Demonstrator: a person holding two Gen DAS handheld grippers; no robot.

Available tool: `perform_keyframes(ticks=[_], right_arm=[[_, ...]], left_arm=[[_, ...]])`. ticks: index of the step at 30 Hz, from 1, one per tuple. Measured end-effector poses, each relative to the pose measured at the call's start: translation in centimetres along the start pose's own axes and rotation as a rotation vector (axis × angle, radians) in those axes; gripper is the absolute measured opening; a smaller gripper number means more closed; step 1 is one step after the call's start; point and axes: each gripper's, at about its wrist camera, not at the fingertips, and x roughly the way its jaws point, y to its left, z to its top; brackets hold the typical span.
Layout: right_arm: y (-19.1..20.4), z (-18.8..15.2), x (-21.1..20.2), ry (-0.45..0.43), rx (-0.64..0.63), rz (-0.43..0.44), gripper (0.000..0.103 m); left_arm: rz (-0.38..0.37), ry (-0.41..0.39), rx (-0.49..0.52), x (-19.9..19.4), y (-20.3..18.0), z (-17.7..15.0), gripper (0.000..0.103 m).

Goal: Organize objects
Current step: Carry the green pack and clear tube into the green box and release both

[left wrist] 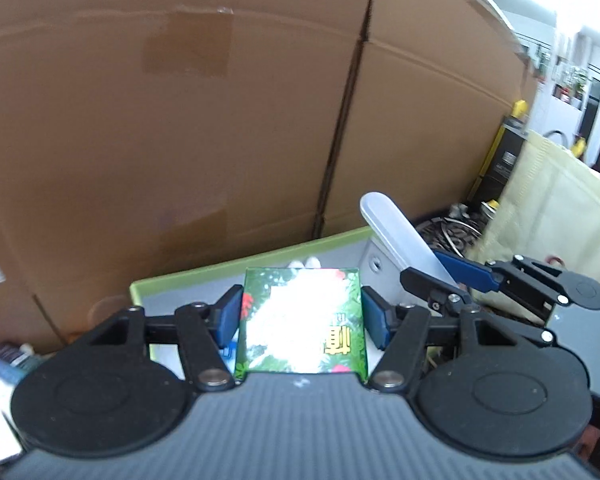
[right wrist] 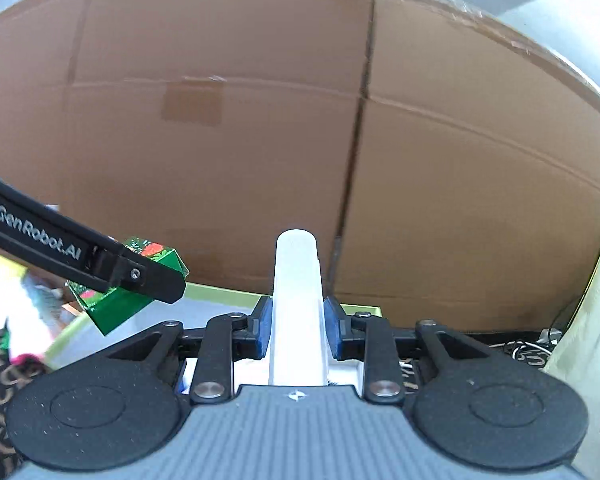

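Both tools (left wrist: 302,316) (right wrist: 296,326) clamped, side by side

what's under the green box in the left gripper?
Under the green box held by the left gripper: a green-rimmed tray with a grey floor. The box covers whatever lies directly below it.

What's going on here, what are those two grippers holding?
A person is sorting things with a handheld gripper in each hand. The left gripper is clamped on a green box printed with leaves and flowers. The right gripper is clamped on a long white case with a rounded end. Both are held up in front of a big cardboard box, above a green-rimmed tray. Nothing has been put down yet.
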Motion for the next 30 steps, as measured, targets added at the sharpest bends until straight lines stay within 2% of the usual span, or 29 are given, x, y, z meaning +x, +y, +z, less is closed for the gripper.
perform_keyframes(ticks=[6, 7, 9, 10, 12, 15, 22, 26, 30], right_arm=[[-0.6, -1.9, 4.2, 0.046, 0.022, 0.022, 0.031], [-0.5, -2.5, 5.1, 0.076, 0.014, 0.032, 0.031], [0.0, -3.9, 6.2, 0.127, -0.026, 0.029, 0.044], [0.3, -4.5, 6.4, 0.139, -0.046, 0.013, 0.053], [0.0, -5.0, 5.9, 0.113, -0.018, 0.016, 0.057], [-0.5, -4.4, 4.9, 0.109, 0.043, 0.000, 0.066], [1.4, -2.1, -0.9, -0.023, 0.101, 0.040, 0.080], [3.0, -2.1, -4.2, -0.071, 0.111, 0.091, 0.085], [6.1, -2.9, -6.4, -0.081, 0.124, 0.185, 0.086]], left_arm=[[0.030, 0.018, -0.031, 5.0, 0.3, -0.3, 0.063], [0.037, 0.012, -0.032, 5.5, 0.5, -0.7, 0.076], [0.051, 0.008, -0.040, 6.0, 0.9, -1.4, 0.095], [0.058, -0.003, -0.047, 6.0, 1.0, -1.8, 0.097], [0.049, -0.012, -0.042, 5.8, 1.4, -2.4, 0.102], [0.062, -0.016, -0.057, 4.9, 1.8, -2.8, 0.103], [0.058, -0.081, -0.114, -1.3, 3.6, -3.6, 0.103], [0.124, -0.081, -0.120, -5.1, 4.2, -5.5, 0.103], [0.190, -0.048, -0.114, -8.5, 5.9, -8.8, 0.103]])
